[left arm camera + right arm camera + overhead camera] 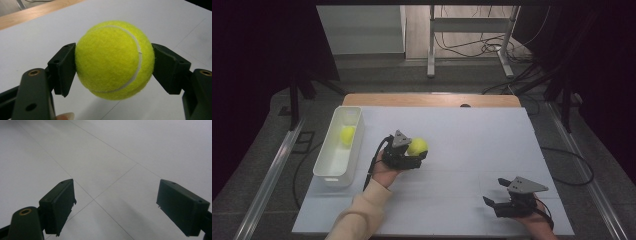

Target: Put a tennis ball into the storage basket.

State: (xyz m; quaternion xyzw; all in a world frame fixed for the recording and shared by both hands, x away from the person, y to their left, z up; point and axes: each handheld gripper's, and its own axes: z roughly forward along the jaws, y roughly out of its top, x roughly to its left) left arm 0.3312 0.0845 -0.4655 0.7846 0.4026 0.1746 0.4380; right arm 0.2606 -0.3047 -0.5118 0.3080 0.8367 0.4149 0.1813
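Left gripper view puts the tennis ball dead centre for me, pinched between both black pads, so my left gripper is clamped on it, with white table surface behind and a strip of wooden edge along the top left of the frame. From the high view, that left gripper sits just left of centre with the ball at its tip, above the white sheet. Further left in that frame stands a white bin with a second yellow ball inside. At lower right, my right gripper rests low over the sheet; its own view shows the pads spread wide with nothing between them.
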